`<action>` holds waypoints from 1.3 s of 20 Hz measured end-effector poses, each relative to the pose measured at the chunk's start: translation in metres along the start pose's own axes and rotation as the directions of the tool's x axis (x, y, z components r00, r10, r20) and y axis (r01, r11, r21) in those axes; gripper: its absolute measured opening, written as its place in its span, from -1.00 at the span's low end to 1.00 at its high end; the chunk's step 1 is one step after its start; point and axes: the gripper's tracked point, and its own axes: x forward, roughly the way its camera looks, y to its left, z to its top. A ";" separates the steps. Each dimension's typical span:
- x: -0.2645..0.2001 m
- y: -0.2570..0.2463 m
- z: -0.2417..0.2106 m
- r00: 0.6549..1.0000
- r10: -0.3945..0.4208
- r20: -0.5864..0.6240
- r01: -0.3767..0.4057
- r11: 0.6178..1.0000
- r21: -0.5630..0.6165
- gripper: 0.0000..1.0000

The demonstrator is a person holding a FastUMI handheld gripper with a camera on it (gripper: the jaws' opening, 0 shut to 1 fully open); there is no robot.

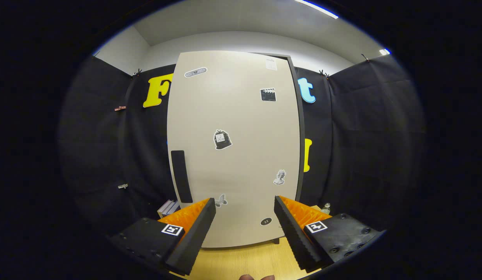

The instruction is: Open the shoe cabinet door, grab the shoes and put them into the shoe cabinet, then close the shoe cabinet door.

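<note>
The cabinet door stands shut, its dark handle beside the left finger; the tool faces it squarely, fingers spread, nothing between them.

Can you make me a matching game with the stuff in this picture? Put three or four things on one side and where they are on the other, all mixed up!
Things:
1. cabinet door
2. dark handle
3. gripper
4. stack of books

Places or states:
A. on the floor beside the cabinet, past one finger
B. open, with nothing between the fingers
C. shut, with stickers on it
D. a tall strip along one edge of the door

Pairs: 1-C, 2-D, 3-B, 4-A
</note>
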 end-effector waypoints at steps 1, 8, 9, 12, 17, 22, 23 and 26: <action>0.001 0.000 0.000 1.000 0.002 -0.001 -0.002 1.000 0.002 0.96; 0.005 -0.002 0.009 1.000 0.005 0.005 -0.006 1.000 0.020 0.96; 0.004 -0.003 0.011 1.000 0.005 0.012 -0.005 1.000 0.027 0.96; 0.004 -0.005 0.014 1.000 -0.001 0.021 0.000 0.999 0.035 0.96; 0.002 -0.006 0.015 1.000 0.004 0.023 -0.004 1.000 0.025 0.96; 0.000 -0.011 0.015 0.999 -0.016 0.034 0.016 1.000 -0.012 0.96; -0.001 -0.011 0.017 0.999 -0.019 0.041 0.020 1.000 -0.018 0.96; -0.001 -0.007 0.012 0.999 -0.009 0.030 0.010 1.000 -0.018 0.96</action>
